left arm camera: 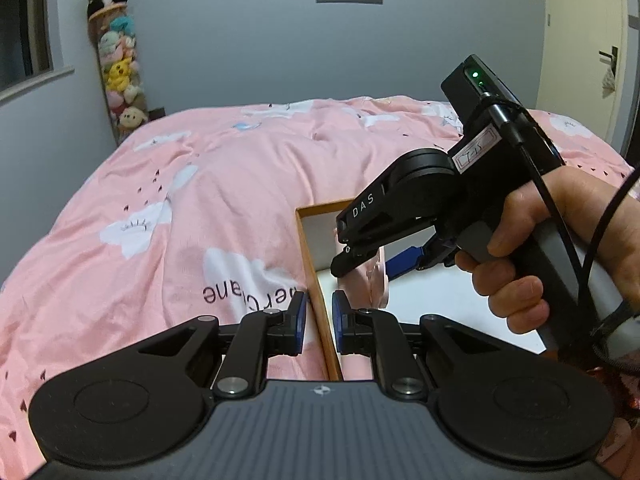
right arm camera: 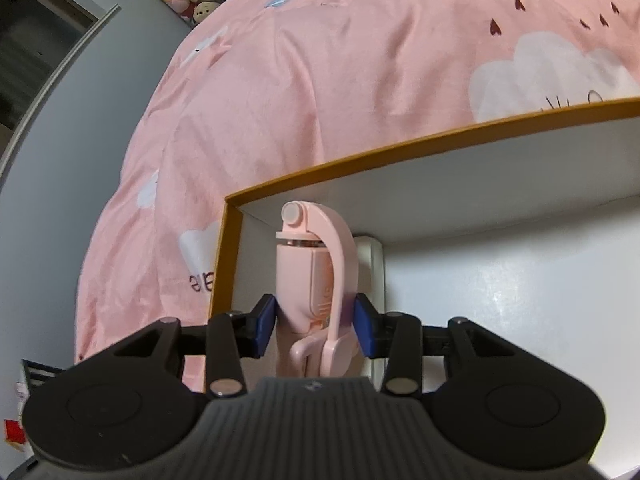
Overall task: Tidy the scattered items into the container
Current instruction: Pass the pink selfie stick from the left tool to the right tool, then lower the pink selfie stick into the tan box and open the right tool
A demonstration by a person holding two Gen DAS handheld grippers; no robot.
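Bed (left arm camera: pixel 224 184): pink quilt with white clouds fills most of what I see from both wrist cameras; it carries everything I am working on.
Wall (left arm camera: pixel 240 40): grey-blue, behind the far edge of the bed, with a column of plush toys (left arm camera: pixel 118 68) hanging at its left corner.
Door (left arm camera: pixel 580 52): cream, at the far right of my left wrist view.
Box (left arm camera: pixel 314 276): open container with an orange-brown rim and white inside, resting on the quilt toward the near right part of the bed; in my right wrist view its far-left inner corner (right arm camera: pixel 236 204) sits straight ahead.
Right gripper (right arm camera: pixel 315 326): I see it from the left wrist camera (left arm camera: pixel 362 258) tilted down into the box, a hand (left arm camera: pixel 560 248) around its handle. Its blue pads (right arm camera: pixel 265 324) stand on either side of the pink device, and I read them as pressing against its sides.
Left gripper (left arm camera: pixel 319 318): the blue pads stand only a little apart, straddling the left wall of the box near its near corner; I cannot tell whether they touch the wall.
Pink device (right arm camera: pixel 312 280): a pink folding gadget with a curved arm and a round knob on top, held inside the box, close to its far-left corner, just in front of a white inner divider (right arm camera: pixel 374 280).
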